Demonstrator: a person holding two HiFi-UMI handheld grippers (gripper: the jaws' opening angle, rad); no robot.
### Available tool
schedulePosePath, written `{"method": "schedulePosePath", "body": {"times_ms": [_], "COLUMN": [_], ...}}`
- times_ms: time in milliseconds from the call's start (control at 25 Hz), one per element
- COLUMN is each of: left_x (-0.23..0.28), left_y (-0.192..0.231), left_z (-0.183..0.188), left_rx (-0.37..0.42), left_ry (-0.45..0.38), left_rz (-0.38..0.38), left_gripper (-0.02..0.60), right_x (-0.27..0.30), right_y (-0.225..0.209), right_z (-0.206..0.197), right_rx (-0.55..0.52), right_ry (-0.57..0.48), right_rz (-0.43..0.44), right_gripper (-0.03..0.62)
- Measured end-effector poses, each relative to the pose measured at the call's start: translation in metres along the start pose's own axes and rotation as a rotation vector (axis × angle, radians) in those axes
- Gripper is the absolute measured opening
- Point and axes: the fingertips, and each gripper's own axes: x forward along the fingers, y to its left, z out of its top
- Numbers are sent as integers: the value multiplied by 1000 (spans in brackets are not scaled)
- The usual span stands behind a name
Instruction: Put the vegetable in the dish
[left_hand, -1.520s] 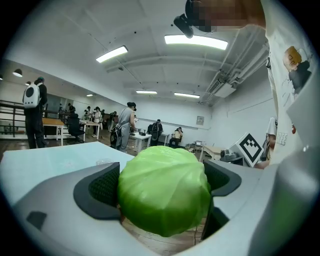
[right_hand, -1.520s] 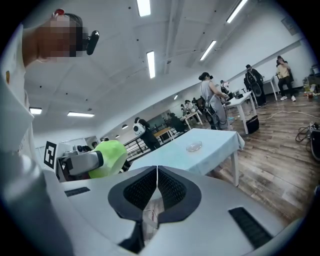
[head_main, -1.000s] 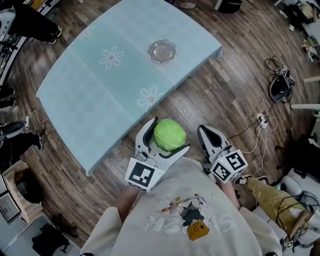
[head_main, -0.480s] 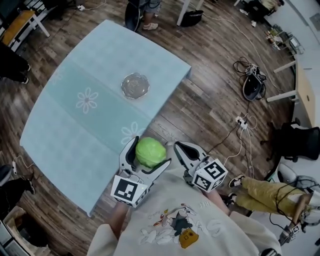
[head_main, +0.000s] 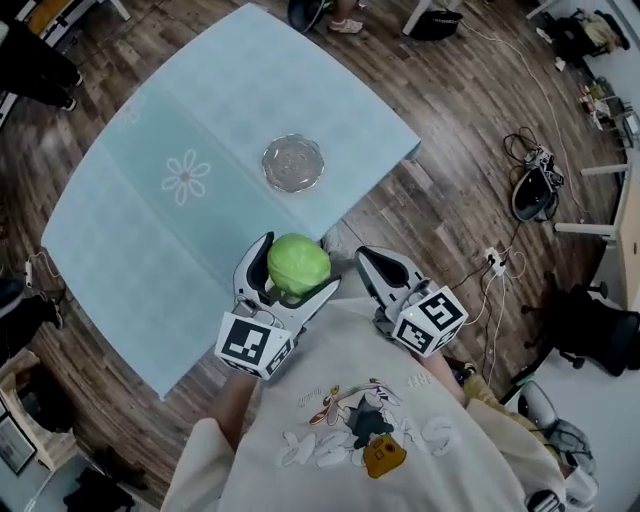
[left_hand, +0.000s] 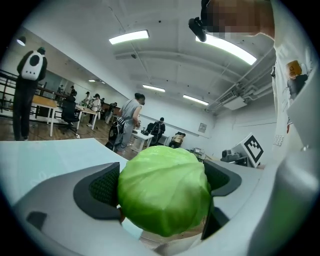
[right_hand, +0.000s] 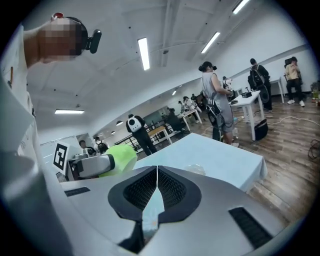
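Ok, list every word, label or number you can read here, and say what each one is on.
No text here can be read.
Shirt print: small lettering by the cartoon, too blurred to read.
Left cube: a black-and-white square code, no letters.
Right cube: a square code, no letters.
Wall poster: too small to read.

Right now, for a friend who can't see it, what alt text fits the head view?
Seen from above, the left hand-held gripper grips a green cabbage by the near edge of a pale blue table, where an empty glass dish sits farther out. The right hand-held gripper, shut and empty, is beside it.
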Motion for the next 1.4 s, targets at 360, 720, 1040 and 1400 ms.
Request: {"method": "schedulePosePath", "body": {"times_ms": [360, 720, 1040, 1400], "left_x": [75, 102, 114, 149], "left_y": [59, 115, 150, 173], "left_z": [18, 3, -22, -53], "left_rx": [-46, -24, -36, -5], "left_ry": [4, 94, 135, 214], "left_rz": [229, 381, 442, 450], "left_gripper": [523, 523, 523, 523], "right_x": [73, 134, 175, 193], "right_y": [-67, -88, -92, -115], "right_z": [60, 57, 44, 34], "right_rx": [-43, -75, -136, -102], "right_ry": [102, 265, 329, 363], "right_rz": [164, 303, 352, 356], "right_gripper": [25, 25, 25, 25]}}
